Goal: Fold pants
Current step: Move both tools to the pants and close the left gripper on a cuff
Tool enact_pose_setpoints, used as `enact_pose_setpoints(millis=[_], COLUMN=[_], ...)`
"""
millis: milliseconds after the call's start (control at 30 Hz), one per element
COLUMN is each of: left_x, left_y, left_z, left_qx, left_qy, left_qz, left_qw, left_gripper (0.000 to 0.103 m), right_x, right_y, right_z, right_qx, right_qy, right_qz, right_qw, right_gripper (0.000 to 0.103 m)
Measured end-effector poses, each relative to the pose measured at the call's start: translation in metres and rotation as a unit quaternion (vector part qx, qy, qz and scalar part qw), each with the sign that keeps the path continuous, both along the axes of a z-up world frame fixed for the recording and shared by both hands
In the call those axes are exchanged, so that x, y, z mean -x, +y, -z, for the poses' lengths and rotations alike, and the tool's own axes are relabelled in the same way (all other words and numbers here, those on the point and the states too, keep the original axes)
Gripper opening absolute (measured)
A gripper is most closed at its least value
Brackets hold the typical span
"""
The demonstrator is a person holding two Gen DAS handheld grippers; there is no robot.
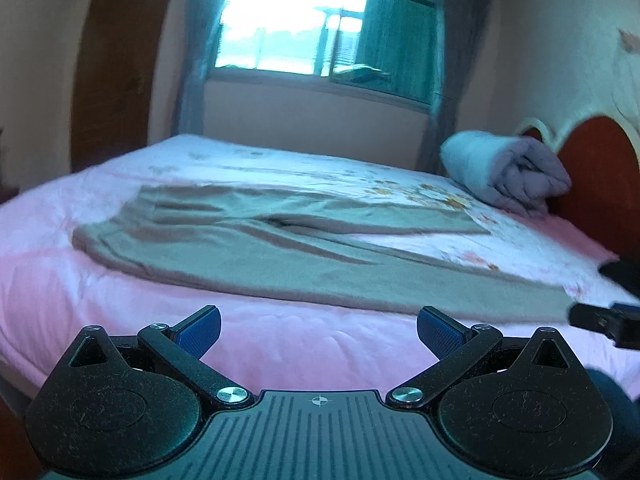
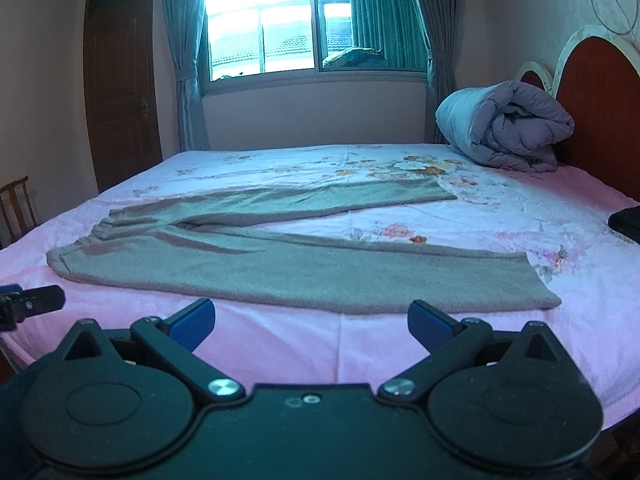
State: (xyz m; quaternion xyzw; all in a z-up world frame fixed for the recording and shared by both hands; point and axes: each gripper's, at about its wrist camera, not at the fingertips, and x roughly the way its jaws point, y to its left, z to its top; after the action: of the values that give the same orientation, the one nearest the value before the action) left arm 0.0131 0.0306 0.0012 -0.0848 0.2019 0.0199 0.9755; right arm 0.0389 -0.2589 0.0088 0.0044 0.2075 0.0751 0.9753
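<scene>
Lying flat on pink floral bed (image 2: 500,208): grey knit pants (image 2: 280,264), legs spread; left tool (image 1: 319,330), right tool (image 2: 311,322) both apart, empty.

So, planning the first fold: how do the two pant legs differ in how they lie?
The near leg runs along the bed's front edge; the far leg angles away toward the floral print. The near leg's cuff reaches further right than the far leg's. Both lie flat, joined at the waistband on the left.

Both wrist views low at bed (image 2: 280,344) edge, facing window (image 2: 280,20); share pants (image 2: 304,276).
</scene>
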Motion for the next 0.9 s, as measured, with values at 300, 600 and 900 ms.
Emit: enact_pose_setpoints(millis=[300, 600, 900], left_x=[-0.064, -0.196, -0.343], left_y=[0.061, 0.178, 0.299], left_z=[-0.012, -0.042, 0.005], left_qx=[-0.02, -0.07, -0.04], left_qy=[0.012, 0.025, 0.088], left_qz=[-0.04, -0.088, -0.111], left_qw=[0.9989, 0.9933, 0.9891], left_gripper=[0.103, 0.103, 0.103], right_x=[-0.053, -0.167, -0.318], right_y=[-0.005, -0.009, 0.019], right_z=[-0.031, -0.079, -0.072], right_qx=[0.008, 0.007, -0.003], right_qy=[-0.025, -0.046, -0.011], right_qz=[-0.01, 0.002, 0.007], right_qw=[1.0, 0.999, 1.0], right_gripper=[0.097, 0.097, 0.097])
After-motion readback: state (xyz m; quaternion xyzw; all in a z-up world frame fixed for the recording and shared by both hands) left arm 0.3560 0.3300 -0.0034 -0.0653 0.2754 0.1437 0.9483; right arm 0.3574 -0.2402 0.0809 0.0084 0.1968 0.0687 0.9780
